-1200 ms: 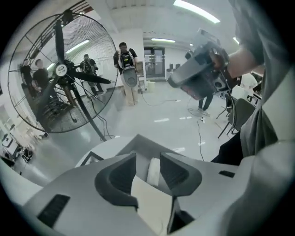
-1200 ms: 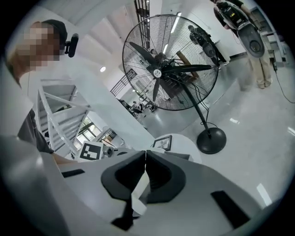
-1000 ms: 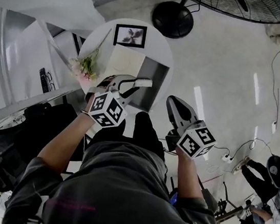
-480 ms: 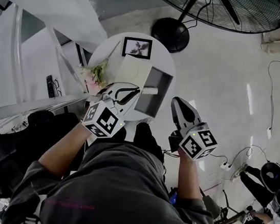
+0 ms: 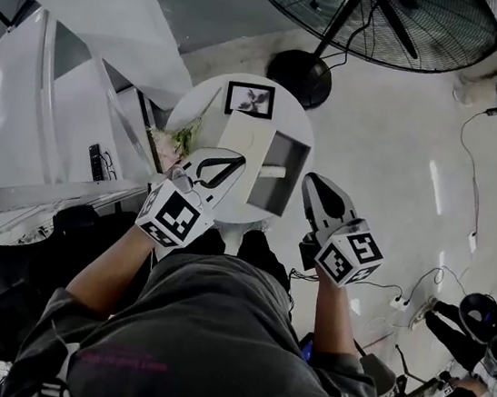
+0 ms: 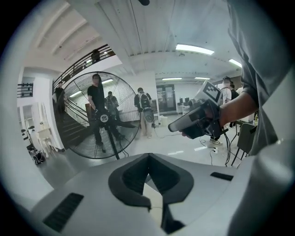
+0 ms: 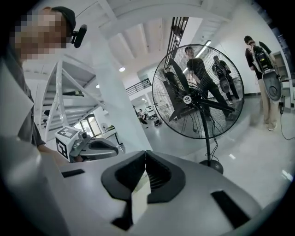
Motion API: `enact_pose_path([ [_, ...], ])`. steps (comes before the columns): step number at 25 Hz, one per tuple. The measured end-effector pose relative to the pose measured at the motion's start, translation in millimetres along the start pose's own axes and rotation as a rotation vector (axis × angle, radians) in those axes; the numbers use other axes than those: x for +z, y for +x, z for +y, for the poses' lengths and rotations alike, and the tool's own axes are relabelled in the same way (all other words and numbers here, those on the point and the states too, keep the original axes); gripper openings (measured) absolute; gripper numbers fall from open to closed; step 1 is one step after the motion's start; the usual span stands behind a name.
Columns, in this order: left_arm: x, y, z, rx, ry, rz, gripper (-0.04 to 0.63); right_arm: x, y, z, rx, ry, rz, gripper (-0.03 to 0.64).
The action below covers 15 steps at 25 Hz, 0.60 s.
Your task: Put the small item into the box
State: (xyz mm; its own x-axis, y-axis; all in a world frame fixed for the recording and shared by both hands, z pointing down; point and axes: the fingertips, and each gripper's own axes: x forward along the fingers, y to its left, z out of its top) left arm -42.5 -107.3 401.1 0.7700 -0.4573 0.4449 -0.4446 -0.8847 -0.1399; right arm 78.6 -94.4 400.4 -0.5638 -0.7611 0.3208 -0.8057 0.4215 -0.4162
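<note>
An open grey box (image 5: pixel 283 163) with its pale lid (image 5: pixel 241 140) beside it lies on the small round white table (image 5: pixel 305 133). A small white stick-like item (image 5: pixel 271 171) rests at the box's near left edge; whether it lies inside I cannot tell. My left gripper (image 5: pixel 237 159) hangs above the table's near left. Its jaws have just closed and are shut with nothing between them, as the left gripper view shows (image 6: pixel 148 155). My right gripper (image 5: pixel 311 183) hovers right of the box, off the table's near right. It is also shut and empty (image 7: pixel 145 151).
A framed picture (image 5: pixel 250 99) stands at the table's far side and a bunch of flowers (image 5: pixel 176 142) at its left. A large floor fan (image 5: pixel 375 18) with a round base (image 5: pixel 299 65) stands beyond. A black chair (image 5: pixel 0 268) is near left. Several people stand in the room.
Both grippers have risen away from the table. The left jaws, open near the white item a second ago, are closed and empty. The item stays by the box.
</note>
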Motion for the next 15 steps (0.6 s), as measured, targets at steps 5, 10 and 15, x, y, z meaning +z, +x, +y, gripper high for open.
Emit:
enact_pose_path([
  [5, 5, -11, 7, -0.011, -0.031, -0.03, 0.015, 8, 1, 12, -0.007, -0.036, -0.01, 0.022],
  [10, 13, -22, 11, -0.011, -0.049, -0.062, 0.014, 13, 2, 22, -0.007, -0.069, -0.015, 0.021],
  [15, 21, -30, 13, -0.003, -0.067, -0.093, 0.014, 18, 2, 32, 0.007, -0.087, -0.02, 0.021],
])
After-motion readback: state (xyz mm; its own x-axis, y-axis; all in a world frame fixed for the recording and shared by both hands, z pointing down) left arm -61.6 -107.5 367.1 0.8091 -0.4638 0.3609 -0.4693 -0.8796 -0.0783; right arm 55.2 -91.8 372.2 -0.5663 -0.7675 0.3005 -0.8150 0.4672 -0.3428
